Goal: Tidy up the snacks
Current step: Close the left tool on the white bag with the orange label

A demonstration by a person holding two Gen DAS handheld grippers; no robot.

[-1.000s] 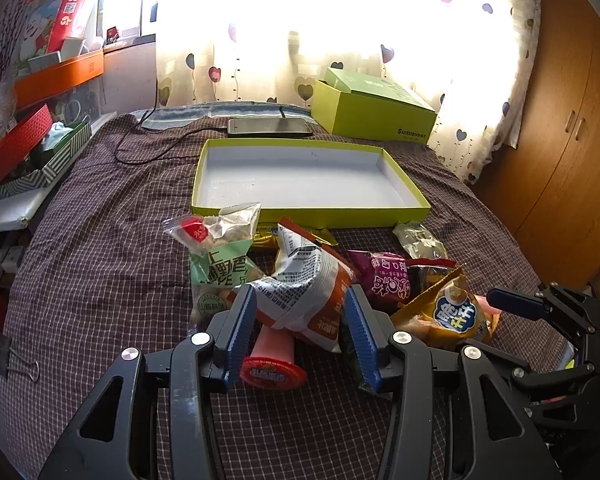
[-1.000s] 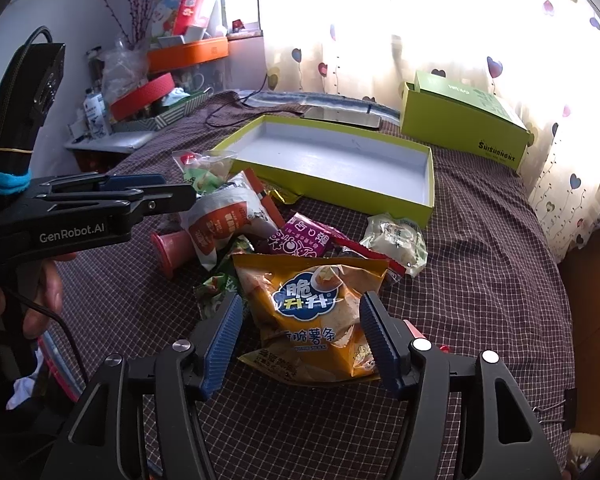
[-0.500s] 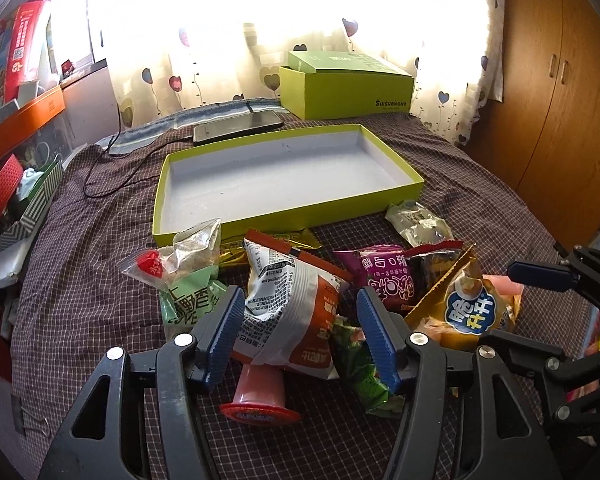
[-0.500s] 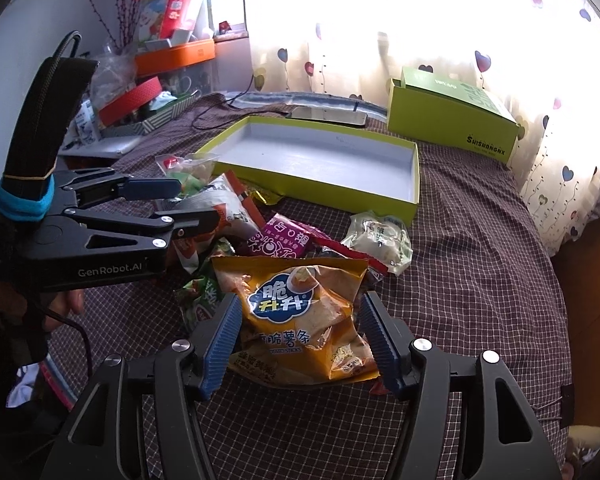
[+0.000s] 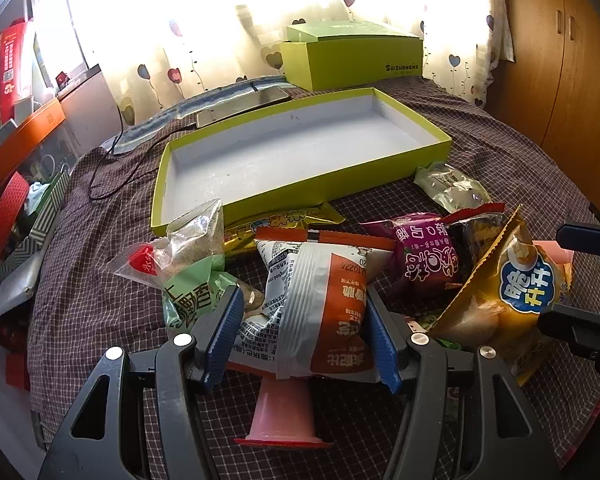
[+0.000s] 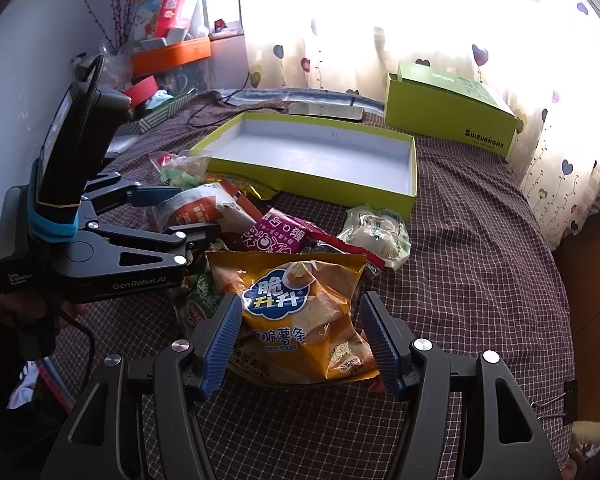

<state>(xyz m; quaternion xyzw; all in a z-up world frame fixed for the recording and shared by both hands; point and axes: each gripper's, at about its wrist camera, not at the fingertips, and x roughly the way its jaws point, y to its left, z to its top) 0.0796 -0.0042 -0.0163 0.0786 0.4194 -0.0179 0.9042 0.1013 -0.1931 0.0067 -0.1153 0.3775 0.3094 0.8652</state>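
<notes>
Left gripper (image 5: 304, 332) wide open around white-orange packet (image 5: 320, 308); right gripper (image 6: 300, 340) open astride chip bag (image 6: 300, 312), seemingly untouched. Risk: slippery foil squirting out.

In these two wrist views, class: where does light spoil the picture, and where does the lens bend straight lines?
Left wrist view: the backlit curtain is blown out white, and the tray edges bow. Right wrist view: the same curtain glare, dark rounded corners, and the green box stays readable.

Lime-green tray (image 5: 300, 194), white inside; maroon checked cloth (image 5: 100, 300); orange-white packet (image 5: 320, 304); yellow chip bag (image 6: 300, 312).
</notes>
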